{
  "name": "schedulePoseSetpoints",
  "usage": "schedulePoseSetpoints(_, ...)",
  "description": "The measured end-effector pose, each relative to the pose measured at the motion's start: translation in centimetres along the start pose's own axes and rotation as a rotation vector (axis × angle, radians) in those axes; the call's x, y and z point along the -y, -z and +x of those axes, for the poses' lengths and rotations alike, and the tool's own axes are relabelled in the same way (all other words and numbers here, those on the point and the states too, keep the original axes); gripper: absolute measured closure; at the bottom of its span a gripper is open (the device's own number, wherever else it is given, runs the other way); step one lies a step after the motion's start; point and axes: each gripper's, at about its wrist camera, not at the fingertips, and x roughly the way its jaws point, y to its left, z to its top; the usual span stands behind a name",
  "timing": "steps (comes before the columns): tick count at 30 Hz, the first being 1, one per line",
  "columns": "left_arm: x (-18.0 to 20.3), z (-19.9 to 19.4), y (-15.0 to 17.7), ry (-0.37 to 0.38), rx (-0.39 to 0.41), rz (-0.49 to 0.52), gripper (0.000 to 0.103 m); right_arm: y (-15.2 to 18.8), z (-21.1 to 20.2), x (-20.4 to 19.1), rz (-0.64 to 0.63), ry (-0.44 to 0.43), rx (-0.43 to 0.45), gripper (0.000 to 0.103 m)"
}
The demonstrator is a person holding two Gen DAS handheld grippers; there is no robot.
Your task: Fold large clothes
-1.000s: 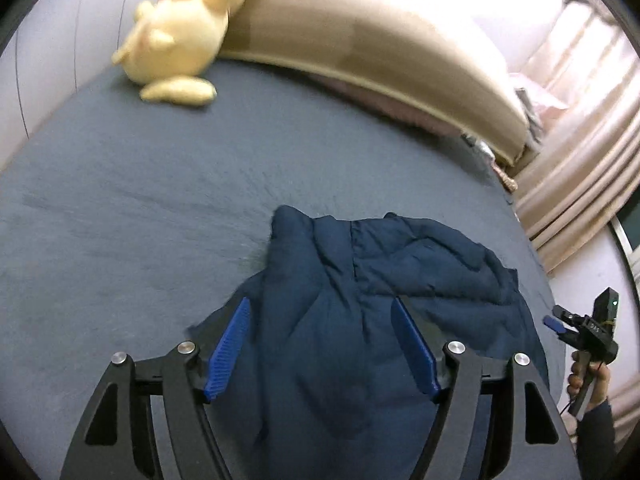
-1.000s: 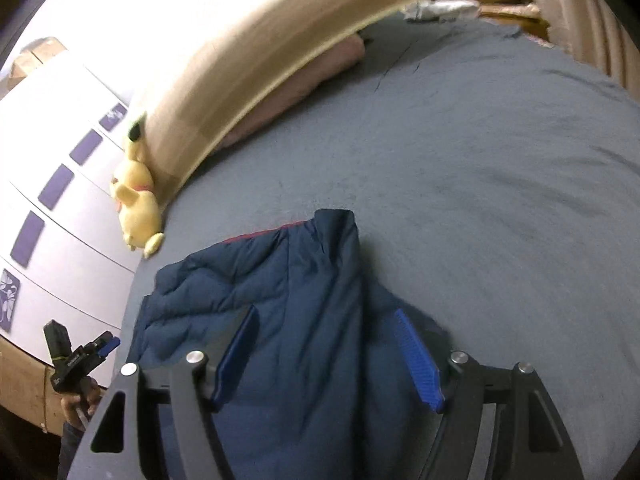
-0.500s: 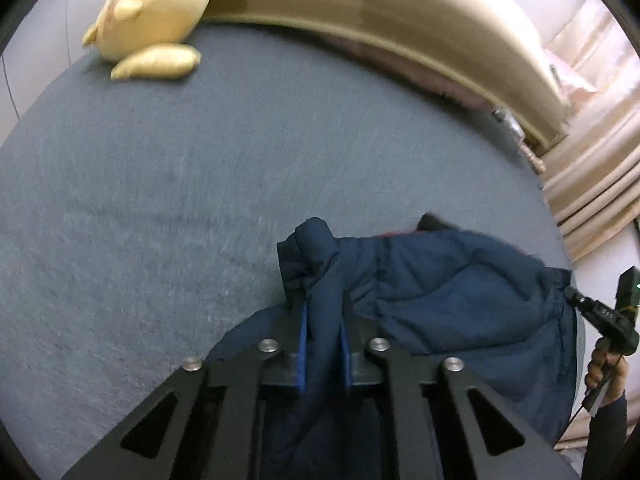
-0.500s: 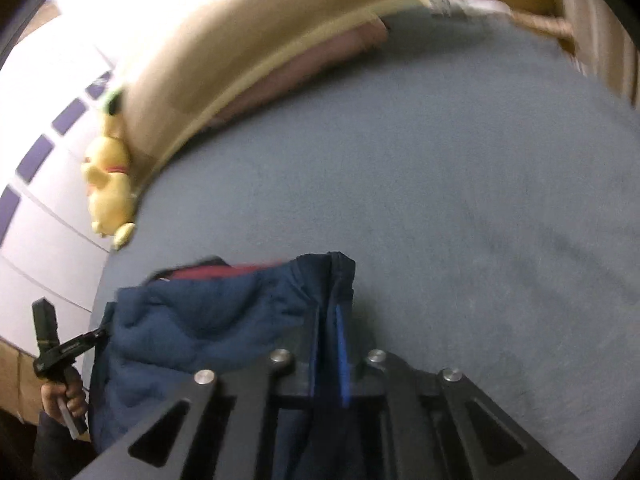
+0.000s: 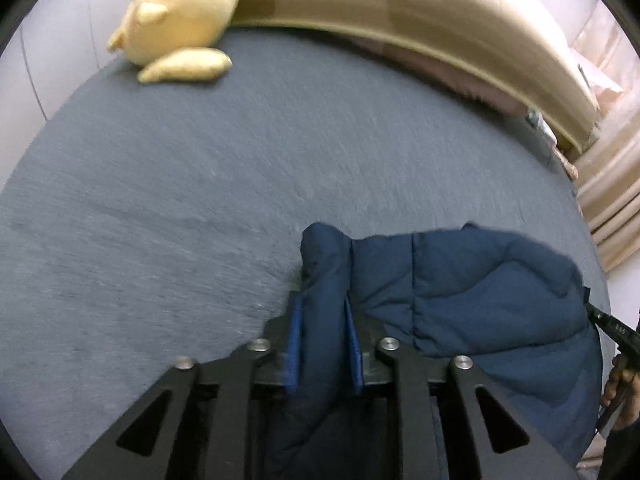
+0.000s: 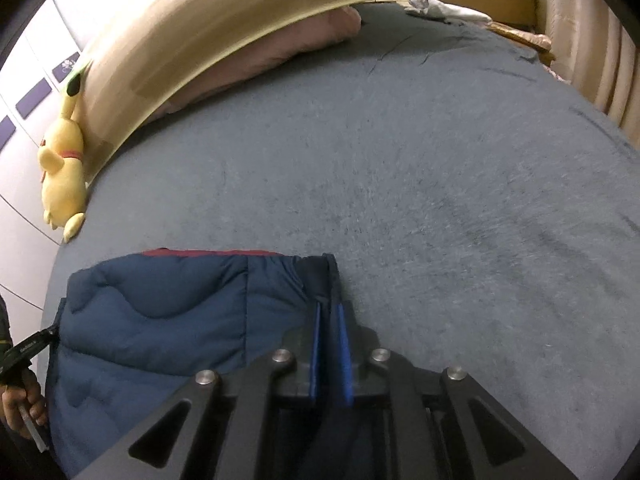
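Grey bedding covers the bed (image 5: pixel 192 200) under me, and on its near part lies the dark blue padded jacket (image 5: pixel 472 292), bunched into soft quilted folds with a thin red strip showing along its far edge in the right wrist view. My left hand-held gripper (image 5: pixel 322 322) is clamped on a thick roll of the jacket at its left end; the blue pads (image 5: pixel 295 344) press the fabric from both sides and the roll bulges up past their tips. My right hand-held gripper (image 6: pixel 328 328) is clamped on the jacket's right edge, where the cloth is much thinner, so its pads sit nearly together with only a dark fold between them. The jacket stretches between the two grips, lying across the near part of the bed. To the right of it, the bedding runs flat and bare toward the far side. At the far left corner a yellow plush toy (image 5: pixel 180 20) leans against the tan headboard (image 5: pixel 400 12), touching it. A pink pillow (image 6: pixel 256 60) lies tucked under the headboard's lower edge. Beige curtains (image 5: pixel 612 200) hang at the right, well apart from the jacket.
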Motion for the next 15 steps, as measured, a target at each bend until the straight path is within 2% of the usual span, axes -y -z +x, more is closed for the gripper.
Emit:
schedulePoseSetpoints(1, 0.0, -1.4, 0.1, -0.011, 0.036, -0.007, 0.066, 0.0, -1.1, -0.3, -0.006, 0.012, 0.021, 0.079)
schedulePoseSetpoints(2, 0.1, -2.6, 0.1, -0.018, 0.071, -0.010, 0.051, 0.0, -2.4, -0.6, -0.015, 0.022, 0.050, 0.067)
schedulePoseSetpoints(3, 0.5, -4.3, 0.2, -0.030, 0.121, -0.011, 0.043, 0.0, -3.5, -1.0, -0.018, 0.038, 0.074, 0.021)
schedulePoseSetpoints(4, 1.2, -5.9, 0.4, -0.042, 0.178, -0.006, 0.032, 0.1, -5.4, -1.6, -0.013, 0.063, 0.132, 0.000)
schedulePoseSetpoints(5, 2.1, -7.1, 0.6, -0.046, 0.225, 0.005, 0.030, 0.2, -6.8, -2.4, -0.012, 0.070, 0.192, 0.000)
schedulePoseSetpoints(7, 4.9, -9.1, 1.5, -0.043, 0.306, 0.060, 0.029, 0.6, -8.3, -4.1, -0.041, 0.052, 0.245, 0.000)
schedulePoseSetpoints(8, 5.9, -9.8, 2.0, -0.037, 0.322, 0.083, 0.029, 0.9, -8.6, -5.6, -0.068, 0.043, 0.251, 0.000)
schedulePoseSetpoints(12, 10.9, -10.0, 5.7, -0.020, 0.353, 0.164, 0.029, 1.9, -6.4, -11.5, -0.193, 0.054, 0.233, 0.000)
schedulePoseSetpoints(15, 13.0, -8.5, 8.5, -0.040, 0.310, 0.212, 0.029, 1.8, -3.6, -13.4, -0.240, 0.073, 0.193, 0.000)
